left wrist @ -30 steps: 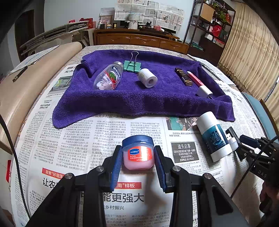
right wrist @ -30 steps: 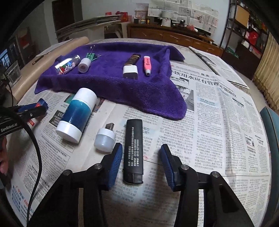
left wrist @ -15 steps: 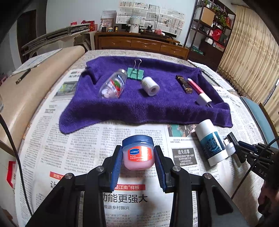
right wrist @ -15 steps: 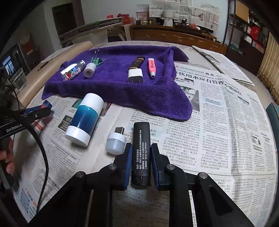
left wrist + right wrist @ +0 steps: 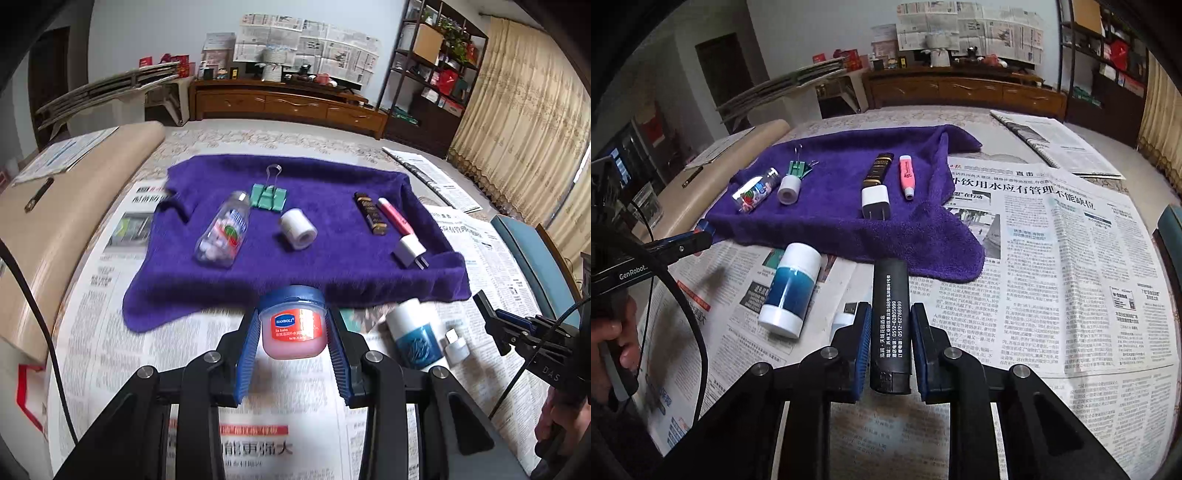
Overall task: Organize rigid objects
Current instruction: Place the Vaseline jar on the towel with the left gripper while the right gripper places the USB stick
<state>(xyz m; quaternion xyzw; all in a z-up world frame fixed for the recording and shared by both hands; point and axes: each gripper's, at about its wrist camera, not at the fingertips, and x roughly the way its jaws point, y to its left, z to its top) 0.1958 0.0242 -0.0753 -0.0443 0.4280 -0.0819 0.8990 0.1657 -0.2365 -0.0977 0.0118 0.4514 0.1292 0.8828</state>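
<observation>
A: Where is the left gripper (image 5: 293,332)?
B: At lower centre of the frame, its jaws clamped on the pink jar (image 5: 293,325), just before the near edge of the purple towel (image 5: 332,266).

A: And the right gripper (image 5: 889,338)?
B: Closed around the black lighter (image 5: 889,321), lower centre; the lighter tip reaches the towel corner. Bare newspaper (image 5: 1052,277) lies at the right of the frame.
</observation>
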